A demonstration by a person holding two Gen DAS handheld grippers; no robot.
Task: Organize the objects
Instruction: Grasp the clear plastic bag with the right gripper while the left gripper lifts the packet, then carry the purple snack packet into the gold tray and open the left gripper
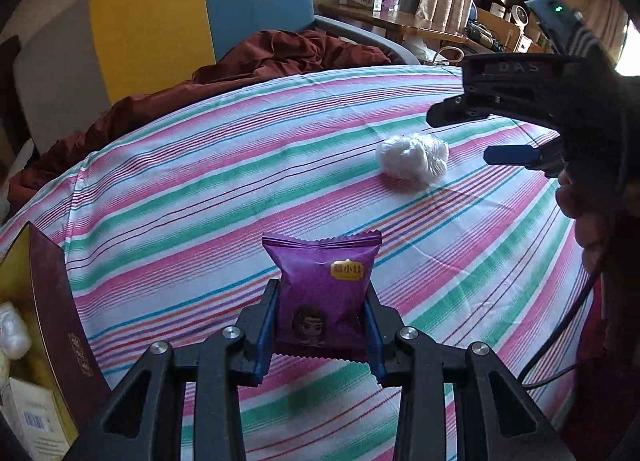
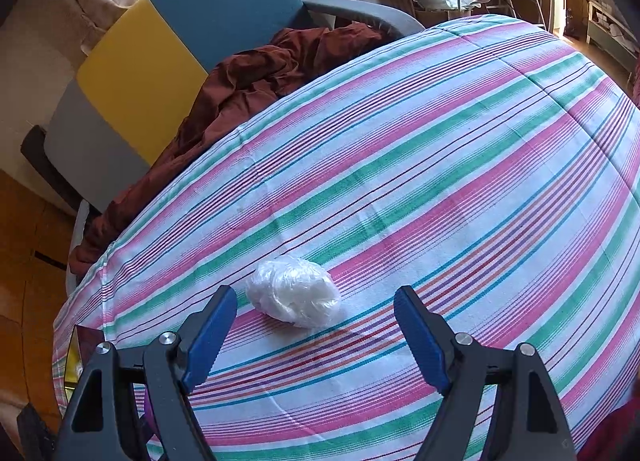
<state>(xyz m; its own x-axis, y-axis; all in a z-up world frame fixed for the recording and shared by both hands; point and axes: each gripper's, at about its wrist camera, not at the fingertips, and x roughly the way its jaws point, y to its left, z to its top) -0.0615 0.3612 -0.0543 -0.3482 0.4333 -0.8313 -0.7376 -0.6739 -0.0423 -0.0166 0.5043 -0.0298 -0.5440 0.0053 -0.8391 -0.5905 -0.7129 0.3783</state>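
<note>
My left gripper (image 1: 322, 299) is shut on a purple snack packet (image 1: 322, 285) and holds it upright a little above the striped cloth. A white plastic-wrapped ball (image 1: 413, 159) lies on the cloth further off to the right. My right gripper (image 2: 316, 311) is open and empty, just short of that white ball (image 2: 294, 292), which sits between and slightly beyond its blue fingertips (image 2: 216, 319). The right gripper also shows in the left wrist view (image 1: 464, 131), open, just right of the ball.
A striped cloth (image 1: 240, 189) covers the table. An open maroon and gold box (image 1: 44, 325) with white items stands at the left edge. A brown cloth (image 1: 260, 61) lies on a blue and yellow chair (image 1: 200, 9) behind. A wooden desk (image 1: 400, 21) stands far back.
</note>
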